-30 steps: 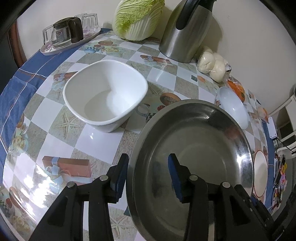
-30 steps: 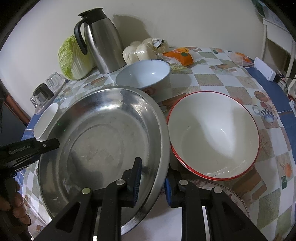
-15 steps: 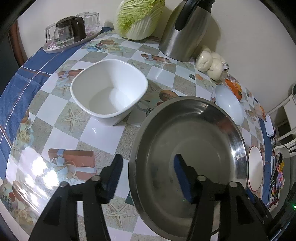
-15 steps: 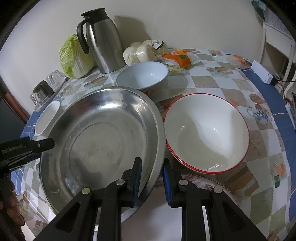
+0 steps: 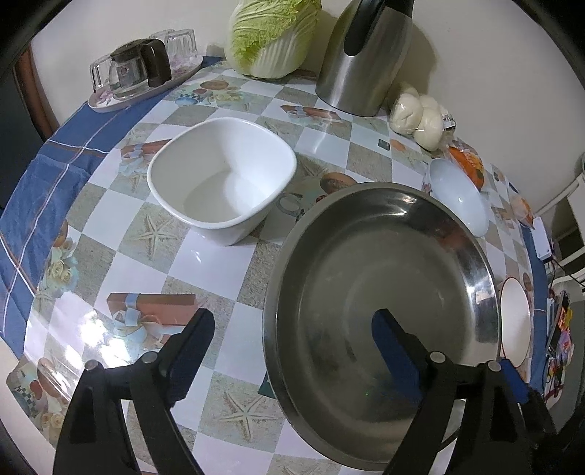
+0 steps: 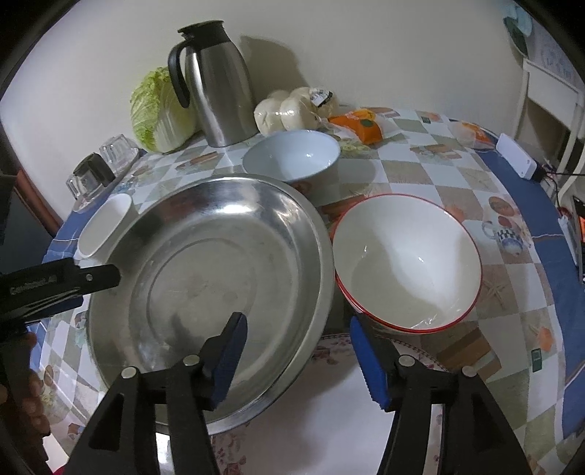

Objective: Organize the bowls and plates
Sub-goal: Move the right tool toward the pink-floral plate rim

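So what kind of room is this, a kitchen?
Probably a home kitchen or dining corner: a table with a patterned cover holds a napa cabbage, a steel thermos jug and bowls.

Both grippers are spread wide and hold nothing. The left gripper (image 5: 292, 329) points forward and slightly down, with one finger on each side of the rim near it; neither pad touches. The right gripper (image 6: 296, 336) has the same pose, its blue pads (image 6: 367, 361) well apart. In the right wrist view the left gripper (image 6: 106, 274) enters from the left edge, with the person's hand (image 6: 27, 369) behind it.
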Demonstrator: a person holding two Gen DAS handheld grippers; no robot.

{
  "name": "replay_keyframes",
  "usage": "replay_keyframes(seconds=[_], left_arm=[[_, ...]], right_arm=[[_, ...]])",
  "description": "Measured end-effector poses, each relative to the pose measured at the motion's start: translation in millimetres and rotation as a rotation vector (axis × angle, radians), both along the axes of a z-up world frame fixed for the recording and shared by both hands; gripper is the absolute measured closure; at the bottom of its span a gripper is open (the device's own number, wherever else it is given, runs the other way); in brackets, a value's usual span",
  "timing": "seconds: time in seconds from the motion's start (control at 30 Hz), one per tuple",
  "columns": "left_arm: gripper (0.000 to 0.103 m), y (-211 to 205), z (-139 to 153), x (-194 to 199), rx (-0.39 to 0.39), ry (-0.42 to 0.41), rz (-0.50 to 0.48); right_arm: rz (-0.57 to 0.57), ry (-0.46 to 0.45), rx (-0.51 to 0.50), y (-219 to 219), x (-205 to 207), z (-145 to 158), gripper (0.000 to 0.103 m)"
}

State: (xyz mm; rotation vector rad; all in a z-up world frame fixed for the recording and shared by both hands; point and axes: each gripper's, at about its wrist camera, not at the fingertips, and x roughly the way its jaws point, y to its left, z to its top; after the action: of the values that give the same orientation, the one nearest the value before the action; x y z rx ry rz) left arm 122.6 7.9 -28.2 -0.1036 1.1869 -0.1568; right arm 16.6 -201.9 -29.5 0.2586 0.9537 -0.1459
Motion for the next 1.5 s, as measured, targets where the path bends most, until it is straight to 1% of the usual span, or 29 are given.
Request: replay_keyframes(seconds=[0.23,0.3,0.37,0.5,0.53,0.6,0.63,0.67,0.97,1.13,1.23,1.3,1.43,1.5], left_arm=[[0.014,-0.2,0.7,-2.7,0.031,-0.005,0.001],[0.012,0.2,0.7,-3.5,0.038,-0.005,0.002],[0.008,0.4,0.6,-4.4,0.044,-0.007,0.005],[0.008,0.1,0.1,-5.8,0.052,-0.012,0.004],[0.008,-0.2,-0.4,-6.1,0.056,-0.010,0.003],[0.005,-0.8,-1.3,-6.5,0.063,-0.007,0.002],[0.001,-1.3,-1.7,-7.0,0.069,-0.004,0.000],[0.001,-2.1,-2.0,-7.7,0.074,-0.004,-0.001],[0.001,-6.4,2.2,-12.7,0.096,-0.018,-0.008],[0.001,-11.8,9.4,-16.9,0.083,-0.043,-0.023],[0.001,-17.2,19.3,-21.4,0.065,-0.088,-0.044],[0.001,-20.3,27.7,-25.5,0.048,-0.133,-0.055],[0.001,-26.1,43.1,-34.9,-0.007,-0.214,-0.078],[0.001,-28.6,48.0,-39.0,-0.030,-0.238,-0.092]], right_arm=[[-0.021,-0.022,-0.017,-1.9,-4.8,8.1,0.038],[-0.030,-0.019,-0.024,-2.9,-5.5,7.5,0.031],[-0.035,-0.020,-0.026,-4.2,-6.4,7.2,0.028],[-0.046,-0.035,-0.033,-6.6,-9.4,8.4,0.015],[-0.047,-0.038,-0.034,-7.1,-9.8,8.7,0.014],[-0.051,-0.044,-0.035,-7.7,-10.9,9.8,0.006],[-0.053,-0.047,-0.037,-8.0,-11.5,10.3,0.003],[-0.053,-0.050,-0.037,-8.1,-11.9,10.8,0.000],[-0.065,-0.044,-0.033,-13.7,-15.2,11.8,0.000],[-0.073,-0.035,-0.027,-17.3,-18.8,11.8,0.000],[-0.076,-0.037,-0.026,-18.1,-22.7,13.2,0.000],[-0.086,-0.055,-0.033,-19.5,-26.6,17.4,0.000],[-0.092,-0.091,-0.034,-22.2,-35.8,26.7,0.000],[-0.097,-0.099,-0.033,-23.9,-40.3,29.2,0.000]])
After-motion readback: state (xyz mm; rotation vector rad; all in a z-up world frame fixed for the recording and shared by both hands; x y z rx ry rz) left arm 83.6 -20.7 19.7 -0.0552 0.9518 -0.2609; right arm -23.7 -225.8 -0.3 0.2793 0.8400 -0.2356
